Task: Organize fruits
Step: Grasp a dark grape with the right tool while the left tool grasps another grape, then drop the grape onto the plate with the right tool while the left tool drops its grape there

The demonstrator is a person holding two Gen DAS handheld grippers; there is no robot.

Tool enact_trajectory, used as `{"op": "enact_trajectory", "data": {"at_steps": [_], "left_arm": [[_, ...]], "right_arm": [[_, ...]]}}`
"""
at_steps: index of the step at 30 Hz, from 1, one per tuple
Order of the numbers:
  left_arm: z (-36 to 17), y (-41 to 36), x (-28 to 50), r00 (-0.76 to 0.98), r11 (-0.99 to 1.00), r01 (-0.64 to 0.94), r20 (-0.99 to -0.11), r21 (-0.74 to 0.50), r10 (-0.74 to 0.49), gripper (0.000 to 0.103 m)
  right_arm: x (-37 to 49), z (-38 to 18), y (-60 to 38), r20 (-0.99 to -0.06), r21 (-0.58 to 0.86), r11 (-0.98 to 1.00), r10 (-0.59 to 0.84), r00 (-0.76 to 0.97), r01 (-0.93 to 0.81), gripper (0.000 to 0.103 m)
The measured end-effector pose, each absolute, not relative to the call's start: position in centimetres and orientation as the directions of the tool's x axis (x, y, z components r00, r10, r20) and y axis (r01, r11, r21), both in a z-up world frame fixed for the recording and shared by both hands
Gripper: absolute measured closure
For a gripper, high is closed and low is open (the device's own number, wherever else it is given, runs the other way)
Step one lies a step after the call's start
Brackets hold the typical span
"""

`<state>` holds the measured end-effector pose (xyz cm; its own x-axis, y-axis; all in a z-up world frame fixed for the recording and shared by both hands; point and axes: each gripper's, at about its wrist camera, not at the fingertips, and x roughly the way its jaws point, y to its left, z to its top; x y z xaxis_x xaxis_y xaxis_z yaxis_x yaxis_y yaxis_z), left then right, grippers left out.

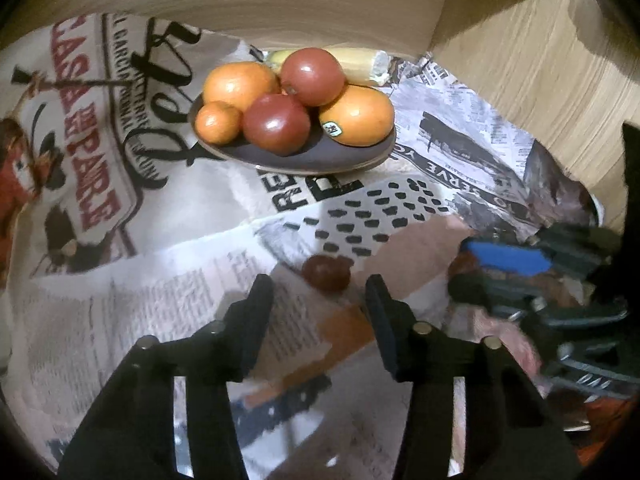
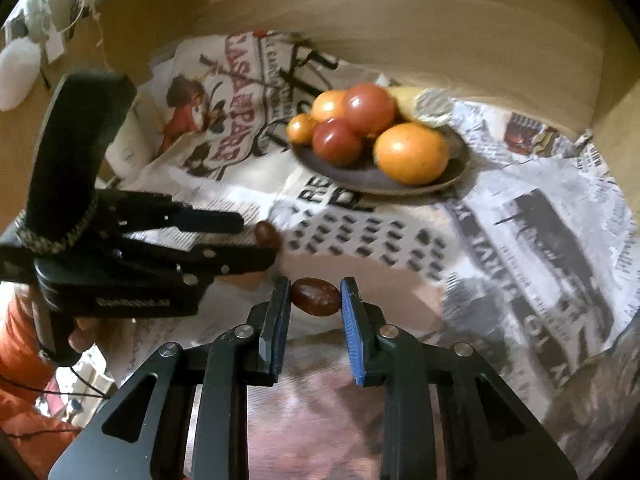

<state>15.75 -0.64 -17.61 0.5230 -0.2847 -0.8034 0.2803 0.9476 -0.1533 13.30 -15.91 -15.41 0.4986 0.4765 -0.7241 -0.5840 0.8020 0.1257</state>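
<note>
Here the right gripper [image 2: 315, 296] has its fingers clamped across the sides of a small brown date [image 2: 315, 297]: light, smooth, slightly soft, so modest pressure suits it. The left gripper [image 1: 320, 292], fingers apart, nears another date [image 1: 327, 273] on the newspaper-covered worktop [image 1: 120, 300].

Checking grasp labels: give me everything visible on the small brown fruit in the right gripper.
The small brown fruit is oval, glossy and dark reddish brown, like a date or jujube, its skin slightly mottled. It lies sideways between the right gripper tips, the black pad on its left end and the blue ribbed pad on its right, both pressing it. Below it is the newspaper-print cloth; whether it still rests there is unclear. A similar fruit sits at the left gripper tips.
</note>
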Motion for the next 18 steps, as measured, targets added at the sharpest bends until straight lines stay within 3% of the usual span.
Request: {"op": "enact_trajectory", "data": {"at_steps": [5,18], "left_arm": [[-17.9,-1.5,16.6,0.543,0.952,0.296,-0.807,-0.077,-0.234,0.079],[-15.1,0.6,18.8,0.575,0.952,0.273,-0.770,-0.138,-0.276,0.079]], "right_arm": [[14.6,-14.8,-17.2,-0.712,0.146,0.818,0.477,0.515,-0.556,0.080],[18.1,-12.9,-15.7,-0.695,0.096,0.805,0.475,0.540,-0.585,0.080]]}}
